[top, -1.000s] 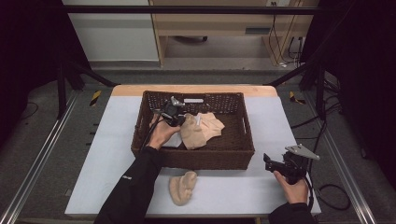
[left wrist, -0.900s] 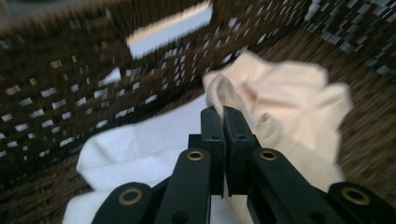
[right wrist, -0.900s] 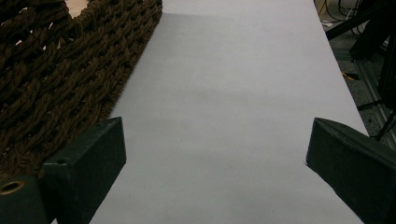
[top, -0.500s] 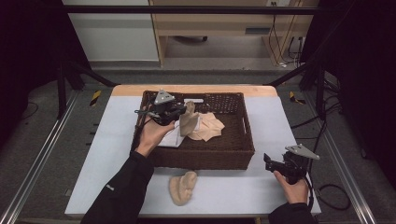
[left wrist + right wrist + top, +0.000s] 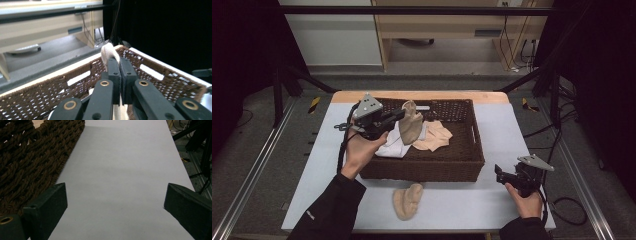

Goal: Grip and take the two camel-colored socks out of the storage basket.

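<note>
A beige sock (image 5: 410,125) is clamped in the left gripper (image 5: 401,116) above the wicker basket (image 5: 472,150), to be carried out toward the tabletop (image 5: 512,125); the right gripper (image 5: 498,171) is held with jaws parted.

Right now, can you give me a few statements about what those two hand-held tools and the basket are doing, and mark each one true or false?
1. The left tool is shut on a beige sock and holds it above the brown basket. True.
2. The right tool grips a sock as well. False: its jaws stand wide open over the bare white table, with nothing between them.
3. Another beige sock lies on the table in front of the basket. True.
4. The basket holds nothing. False: a peach cloth and a white cloth lie inside.
</note>
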`<move>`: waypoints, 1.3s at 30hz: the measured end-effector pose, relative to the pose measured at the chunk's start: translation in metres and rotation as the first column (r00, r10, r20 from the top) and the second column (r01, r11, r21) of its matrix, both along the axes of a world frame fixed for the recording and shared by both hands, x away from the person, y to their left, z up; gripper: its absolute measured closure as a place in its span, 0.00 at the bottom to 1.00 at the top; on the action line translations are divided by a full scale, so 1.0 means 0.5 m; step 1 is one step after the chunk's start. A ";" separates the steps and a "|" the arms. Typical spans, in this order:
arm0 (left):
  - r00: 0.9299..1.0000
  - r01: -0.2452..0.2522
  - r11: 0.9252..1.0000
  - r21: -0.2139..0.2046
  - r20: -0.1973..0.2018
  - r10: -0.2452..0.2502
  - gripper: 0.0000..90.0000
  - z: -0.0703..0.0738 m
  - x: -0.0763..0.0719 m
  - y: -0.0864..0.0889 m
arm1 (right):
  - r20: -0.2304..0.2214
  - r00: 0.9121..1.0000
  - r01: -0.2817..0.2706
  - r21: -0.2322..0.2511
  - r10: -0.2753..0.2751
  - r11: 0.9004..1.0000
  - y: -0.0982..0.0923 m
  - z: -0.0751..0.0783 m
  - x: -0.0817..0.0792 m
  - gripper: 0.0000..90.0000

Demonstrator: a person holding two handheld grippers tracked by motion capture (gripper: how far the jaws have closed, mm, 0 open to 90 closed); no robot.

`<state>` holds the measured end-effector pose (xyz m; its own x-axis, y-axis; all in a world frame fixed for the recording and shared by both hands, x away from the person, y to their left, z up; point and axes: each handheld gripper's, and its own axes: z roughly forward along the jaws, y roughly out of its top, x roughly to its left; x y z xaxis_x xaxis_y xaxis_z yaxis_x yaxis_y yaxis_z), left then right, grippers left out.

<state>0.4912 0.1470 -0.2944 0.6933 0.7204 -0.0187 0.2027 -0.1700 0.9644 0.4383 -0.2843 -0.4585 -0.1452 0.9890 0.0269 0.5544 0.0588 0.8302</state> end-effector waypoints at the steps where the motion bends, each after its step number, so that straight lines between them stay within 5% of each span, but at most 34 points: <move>1: 1.000 0.005 1.000 -0.005 0.005 -0.005 0.97 0.004 -0.006 0.001 | -0.001 1.000 0.001 0.000 -0.001 1.000 0.000 0.000 0.000 0.06; 17: 0.993 0.091 0.994 -0.056 0.083 -0.086 0.97 0.045 -0.124 0.022 | -0.010 1.000 0.001 0.004 0.000 1.000 0.001 -0.002 0.002 0.06; 31: 0.981 0.177 0.983 -0.041 0.088 -0.173 0.97 0.014 -0.218 0.026 | -0.003 1.000 0.002 0.005 -0.002 1.000 0.001 0.000 -0.001 0.06; 39: 0.982 0.189 0.982 0.021 0.009 -0.189 0.97 -0.055 -0.238 0.028 | 0.000 1.000 0.004 0.003 -0.004 1.000 0.000 0.001 -0.003 0.06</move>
<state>0.3720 0.1610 -0.3217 0.8172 0.5763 0.0028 0.1543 -0.2235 0.9624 0.4370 -0.2841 -0.4580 -0.1414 0.9895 0.0299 0.5545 0.0542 0.8304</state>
